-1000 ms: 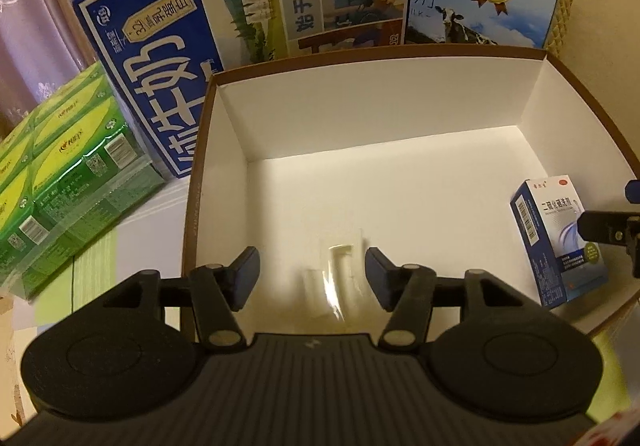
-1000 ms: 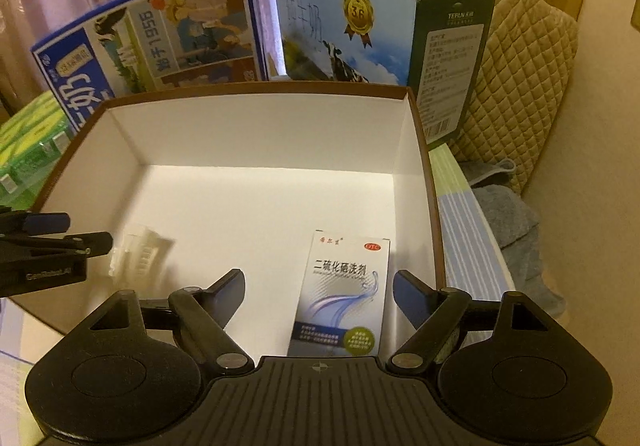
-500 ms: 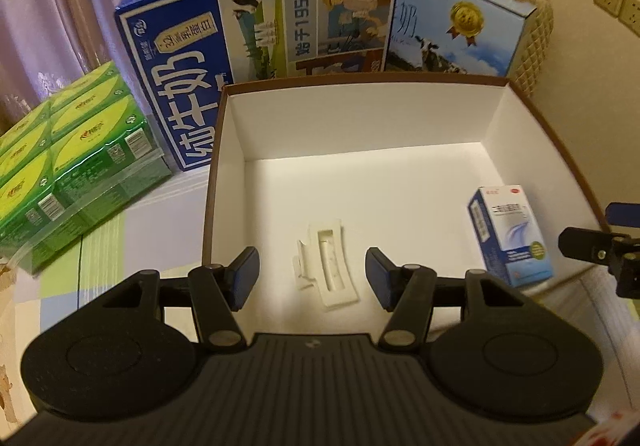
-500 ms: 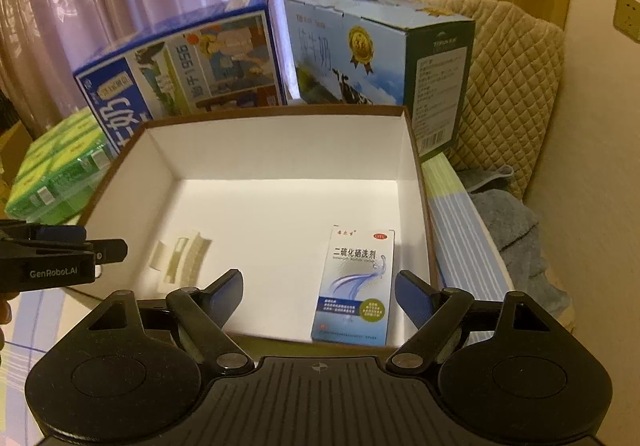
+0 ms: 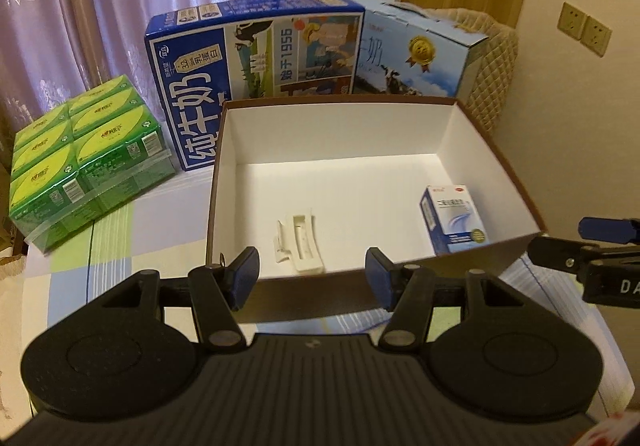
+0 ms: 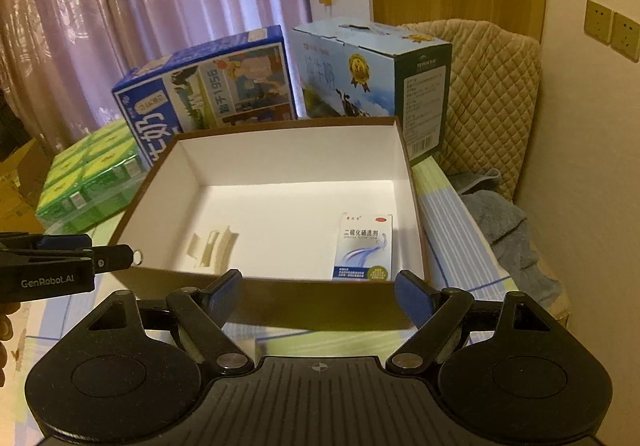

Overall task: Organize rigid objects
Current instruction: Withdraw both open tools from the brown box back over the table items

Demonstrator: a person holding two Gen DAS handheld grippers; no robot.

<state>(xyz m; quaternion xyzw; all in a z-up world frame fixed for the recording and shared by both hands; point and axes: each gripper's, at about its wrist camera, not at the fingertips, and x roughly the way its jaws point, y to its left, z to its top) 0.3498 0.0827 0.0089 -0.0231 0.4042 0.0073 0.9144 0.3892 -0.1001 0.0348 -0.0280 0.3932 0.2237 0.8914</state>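
two items lying in the white-lined box

at far left of the left wrist view sits a green carton pack [image 5: 86,162], then a dark blue milk carton [image 5: 256,74]. mid-frame, the brown box [image 5: 496,150] holds a white plastic piece [image 5: 298,242] at lower left and a blue medicine box [image 5: 454,220] at lower right, well apart. the left gripper [image 5: 312,276] and right gripper [image 6: 318,296] are both spread, pinching nothing, at the box's near wall.

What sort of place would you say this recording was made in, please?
Most likely a room in a home, perhaps a bedroom. Pink curtains hang behind, a quilted chair cover stands in the corner, and retail milk cartons and green drink packs sit on a checked cloth.
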